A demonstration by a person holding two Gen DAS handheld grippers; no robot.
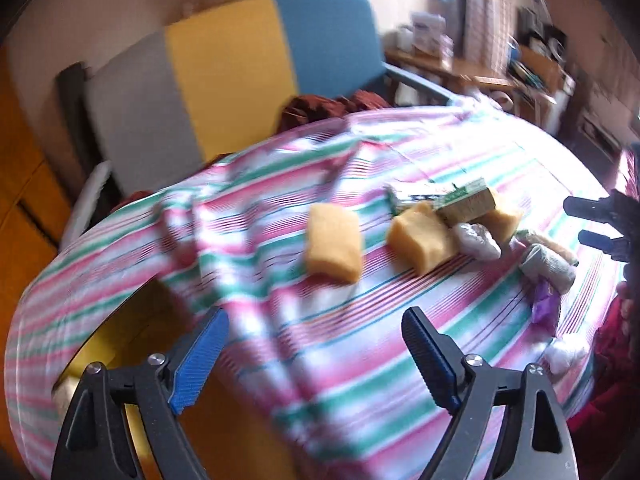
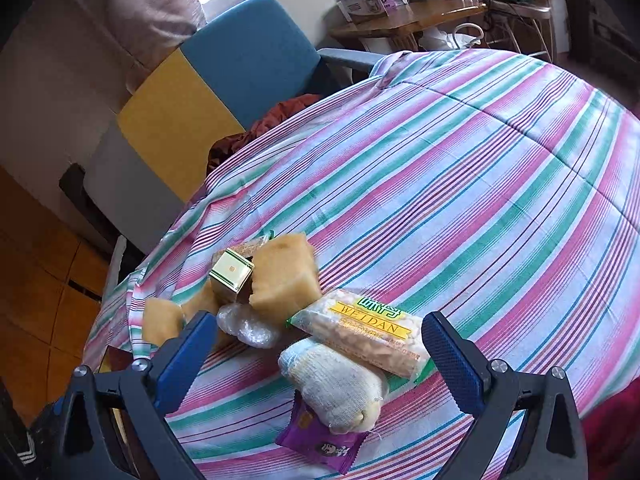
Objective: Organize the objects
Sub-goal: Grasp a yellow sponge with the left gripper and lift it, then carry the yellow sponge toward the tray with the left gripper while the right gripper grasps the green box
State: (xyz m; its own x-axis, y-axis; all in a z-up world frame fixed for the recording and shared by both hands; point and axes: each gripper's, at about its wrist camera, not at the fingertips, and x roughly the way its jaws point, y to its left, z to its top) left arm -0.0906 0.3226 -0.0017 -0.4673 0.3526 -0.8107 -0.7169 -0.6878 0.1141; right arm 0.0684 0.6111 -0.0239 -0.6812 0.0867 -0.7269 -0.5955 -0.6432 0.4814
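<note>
The left gripper is standing wide open, nothing between its blue pads, above the striped cloth. Ahead of it one sponge is lying alone; a second sponge is lying further right, touching a small box.

The right gripper is also wide open and holding nothing. Between its fingers and just ahead, a rolled sock is lying under a peanut packet. A purple wrapper is lying nearer to the gripper, and a big sponge is leaning beyond.
</note>
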